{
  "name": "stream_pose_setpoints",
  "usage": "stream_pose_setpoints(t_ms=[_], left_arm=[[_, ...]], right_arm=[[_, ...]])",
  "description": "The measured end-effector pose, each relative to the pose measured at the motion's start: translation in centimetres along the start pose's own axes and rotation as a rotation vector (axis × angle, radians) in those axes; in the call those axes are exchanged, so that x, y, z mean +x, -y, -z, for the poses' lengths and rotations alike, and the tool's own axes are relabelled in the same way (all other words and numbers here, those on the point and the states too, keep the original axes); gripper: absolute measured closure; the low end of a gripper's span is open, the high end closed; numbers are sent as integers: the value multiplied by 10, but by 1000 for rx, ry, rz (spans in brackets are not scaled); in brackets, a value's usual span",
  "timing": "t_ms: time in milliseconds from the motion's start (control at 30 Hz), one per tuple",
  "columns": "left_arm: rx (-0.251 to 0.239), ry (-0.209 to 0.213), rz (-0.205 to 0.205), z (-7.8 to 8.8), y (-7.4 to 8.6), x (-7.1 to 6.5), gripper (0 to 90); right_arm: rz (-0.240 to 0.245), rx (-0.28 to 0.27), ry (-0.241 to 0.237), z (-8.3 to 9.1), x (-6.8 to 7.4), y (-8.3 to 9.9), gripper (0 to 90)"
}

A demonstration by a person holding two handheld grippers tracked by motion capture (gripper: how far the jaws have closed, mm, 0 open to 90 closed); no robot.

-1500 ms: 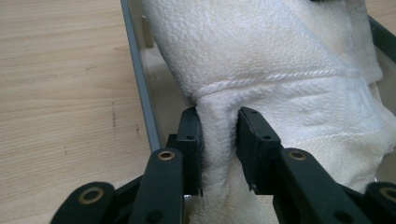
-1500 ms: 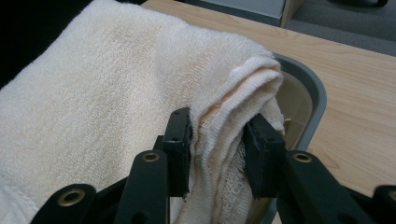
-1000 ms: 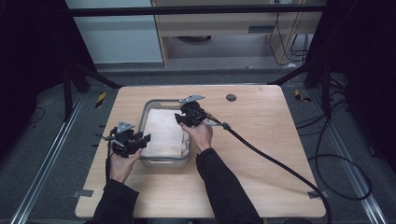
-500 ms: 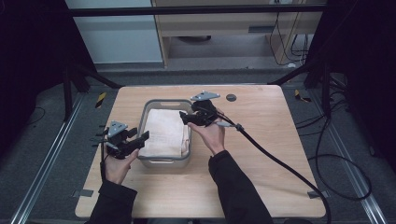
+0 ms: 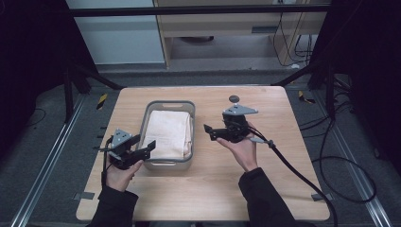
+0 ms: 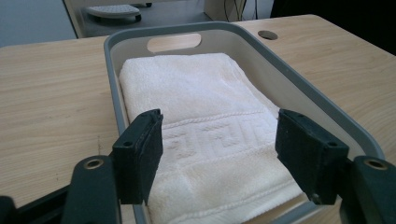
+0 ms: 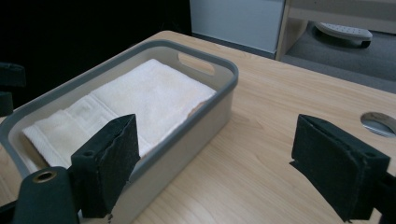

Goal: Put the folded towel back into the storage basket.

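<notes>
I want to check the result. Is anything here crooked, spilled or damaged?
Nothing stands out. The folded white towel lies flat inside the grey bin, within its walls. The left gripper and right gripper are open and empty, clear of the towel.

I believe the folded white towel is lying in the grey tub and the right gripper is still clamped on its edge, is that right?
Not quite. The towel does lie in the grey tub, but the right gripper holds nothing: the high view shows it beside the tub, jaws just opened and empty. The right gripper view confirms this.
</notes>
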State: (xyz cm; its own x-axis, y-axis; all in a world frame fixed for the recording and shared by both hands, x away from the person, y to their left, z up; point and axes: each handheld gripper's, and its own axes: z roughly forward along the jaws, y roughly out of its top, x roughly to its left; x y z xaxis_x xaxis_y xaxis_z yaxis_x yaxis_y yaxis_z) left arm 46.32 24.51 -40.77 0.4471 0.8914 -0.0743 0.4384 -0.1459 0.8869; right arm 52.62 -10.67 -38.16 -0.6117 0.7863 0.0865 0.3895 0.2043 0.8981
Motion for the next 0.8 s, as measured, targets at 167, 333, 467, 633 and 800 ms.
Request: stream_pose_setpoints(t_ms=[167,333,467,633,800], left_arm=[[-5,7,-15,4,4,-4,290],[-8,7,-37,9,14,-7,273],[-2,2,-56,11,20,-9,255],[-9,2,-83,17,27,-9,239],[-19,3,-101,29,37,-5,234]], right_arm=[[-18,-10,25,22,-12,19,137],[-39,-10,43,42,-27,39,127],[-48,-2,62,57,-37,56,118],[-60,8,88,70,-48,73,115],[-73,31,117,83,-60,95,102]])
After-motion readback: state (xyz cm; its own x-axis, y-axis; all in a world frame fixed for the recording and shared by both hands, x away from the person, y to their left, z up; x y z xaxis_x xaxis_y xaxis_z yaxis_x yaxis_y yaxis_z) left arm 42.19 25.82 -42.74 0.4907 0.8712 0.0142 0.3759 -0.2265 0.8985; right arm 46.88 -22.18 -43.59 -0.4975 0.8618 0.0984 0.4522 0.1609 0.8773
